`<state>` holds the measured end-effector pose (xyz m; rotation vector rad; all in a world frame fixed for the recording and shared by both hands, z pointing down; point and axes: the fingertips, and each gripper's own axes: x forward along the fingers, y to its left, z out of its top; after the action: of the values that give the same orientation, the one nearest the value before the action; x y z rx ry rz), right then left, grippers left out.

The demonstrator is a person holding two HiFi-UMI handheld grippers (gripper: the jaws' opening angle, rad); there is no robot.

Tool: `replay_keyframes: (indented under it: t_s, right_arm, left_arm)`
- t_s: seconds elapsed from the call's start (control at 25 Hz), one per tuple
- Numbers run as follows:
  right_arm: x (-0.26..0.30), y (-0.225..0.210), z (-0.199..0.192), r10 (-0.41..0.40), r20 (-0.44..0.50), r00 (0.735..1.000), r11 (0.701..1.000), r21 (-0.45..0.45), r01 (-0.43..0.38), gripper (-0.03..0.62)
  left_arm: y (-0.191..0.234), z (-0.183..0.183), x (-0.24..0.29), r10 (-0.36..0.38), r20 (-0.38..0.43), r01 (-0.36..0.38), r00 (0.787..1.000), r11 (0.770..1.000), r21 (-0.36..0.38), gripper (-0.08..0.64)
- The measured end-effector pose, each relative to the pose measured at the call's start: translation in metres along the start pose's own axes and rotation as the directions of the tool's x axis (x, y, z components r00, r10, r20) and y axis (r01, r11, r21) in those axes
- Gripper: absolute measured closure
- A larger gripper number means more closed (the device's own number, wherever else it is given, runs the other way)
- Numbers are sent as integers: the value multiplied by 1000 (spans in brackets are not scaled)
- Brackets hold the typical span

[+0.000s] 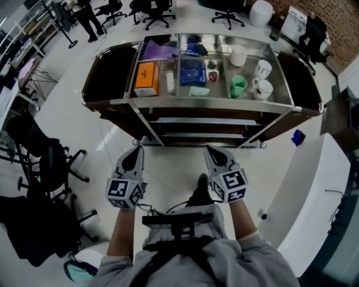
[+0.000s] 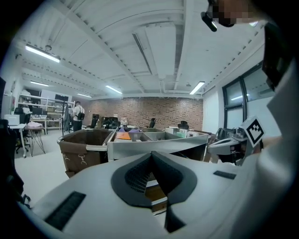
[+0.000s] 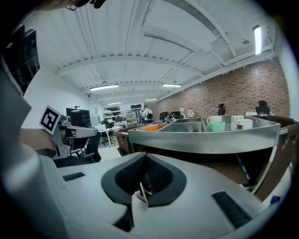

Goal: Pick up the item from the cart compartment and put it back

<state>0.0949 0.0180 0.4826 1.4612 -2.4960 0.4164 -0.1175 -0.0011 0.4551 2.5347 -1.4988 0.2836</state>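
Note:
A steel cart [image 1: 207,102] stands ahead of me, its top tray split into compartments. They hold an orange box [image 1: 146,78], a purple item [image 1: 159,51], a blue packet [image 1: 193,72], a green cup [image 1: 238,86] and white mugs [image 1: 262,69]. My left gripper [image 1: 137,150] and right gripper [image 1: 208,148] hover side by side over the floor, short of the cart's front. Both point at it. In the left gripper view my left gripper [image 2: 152,153] has its jaws together and holds nothing. My right gripper [image 3: 145,155] is shut and empty too.
Brown bags hang at the cart's left end [image 1: 106,78] and right end [image 1: 300,78]. Black office chairs [image 1: 45,157] crowd the left side. A white table [image 1: 314,190] curves along the right, with a small blue object [image 1: 298,137] on the floor. A person [image 1: 87,17] stands far back.

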Motion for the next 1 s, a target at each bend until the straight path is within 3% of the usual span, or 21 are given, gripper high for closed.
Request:
replay_keyframes:
  t_s: [0.24, 0.4, 0.72, 1.0]
  right_arm:
    - [38, -30, 32, 152, 13, 988, 988, 7, -152, 583]
    - [57, -42, 46, 199, 10, 980, 980, -14, -198, 583]
    - [86, -41, 91, 136, 14, 991, 990, -48, -135, 583]
    - [118, -40, 143, 113, 6, 994, 985, -132, -111, 583]
  left_arm:
    - [7, 25, 50, 80, -18, -81, 997, 997, -17, 554]
    - [14, 29, 71, 95, -46, -95, 994, 996, 4, 554]
    - [43, 50, 107, 1, -21, -1, 1000, 1000, 22, 554]
    - [64, 106, 133, -71, 29, 69, 997, 995, 78, 554]
